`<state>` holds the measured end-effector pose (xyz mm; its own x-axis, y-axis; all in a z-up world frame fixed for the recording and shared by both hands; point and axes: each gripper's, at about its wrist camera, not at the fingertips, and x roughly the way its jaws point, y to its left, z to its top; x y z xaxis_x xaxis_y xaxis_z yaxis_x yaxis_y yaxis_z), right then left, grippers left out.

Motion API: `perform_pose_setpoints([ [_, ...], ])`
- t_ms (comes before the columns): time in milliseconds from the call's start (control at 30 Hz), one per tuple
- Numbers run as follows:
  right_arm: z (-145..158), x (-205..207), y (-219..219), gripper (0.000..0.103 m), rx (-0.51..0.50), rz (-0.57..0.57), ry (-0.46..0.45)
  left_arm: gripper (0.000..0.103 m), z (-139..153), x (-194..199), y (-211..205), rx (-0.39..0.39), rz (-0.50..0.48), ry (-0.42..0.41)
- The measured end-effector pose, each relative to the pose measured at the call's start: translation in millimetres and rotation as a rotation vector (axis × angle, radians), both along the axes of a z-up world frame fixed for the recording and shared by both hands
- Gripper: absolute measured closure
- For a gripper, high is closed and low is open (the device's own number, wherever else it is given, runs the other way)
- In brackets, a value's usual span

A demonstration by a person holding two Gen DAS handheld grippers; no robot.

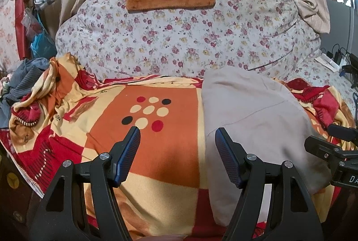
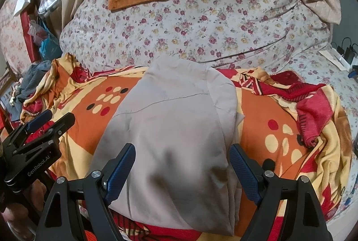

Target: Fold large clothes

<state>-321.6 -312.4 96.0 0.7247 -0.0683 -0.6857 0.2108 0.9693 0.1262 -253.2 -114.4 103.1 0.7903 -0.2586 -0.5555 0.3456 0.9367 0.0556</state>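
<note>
Garment [image 2: 174, 129], beige, partly folded, lies on the patterned bed blanket [image 2: 279, 140], long axis near-to-far. Right gripper [image 2: 182, 164] hangs above its near end, jaws wide, empty. Left gripper [image 1: 177, 149], wide and empty, stands beside its left edge.

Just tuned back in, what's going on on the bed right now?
A person holds a gripper in each hand over a beige garment lying folded on the orange patterned blanket. The right gripper hovers above the garment's near end and the left gripper by its left edge. Both sets of jaws are open and hold nothing.
</note>
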Motion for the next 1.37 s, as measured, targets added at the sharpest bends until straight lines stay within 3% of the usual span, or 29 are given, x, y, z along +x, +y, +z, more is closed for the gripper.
perform_pose_setpoints([
  [1133, -19, 21, -8, 0.019, 0.033, -0.003, 0.046, 0.033, -23, 23, -13, 0.031, -0.025, 0.069],
  [1367, -21, 28, -18, 0.019, 0.044, -0.013, 0.055, 0.033, -22, 45, -7, -0.007, -0.039, 0.143],
])
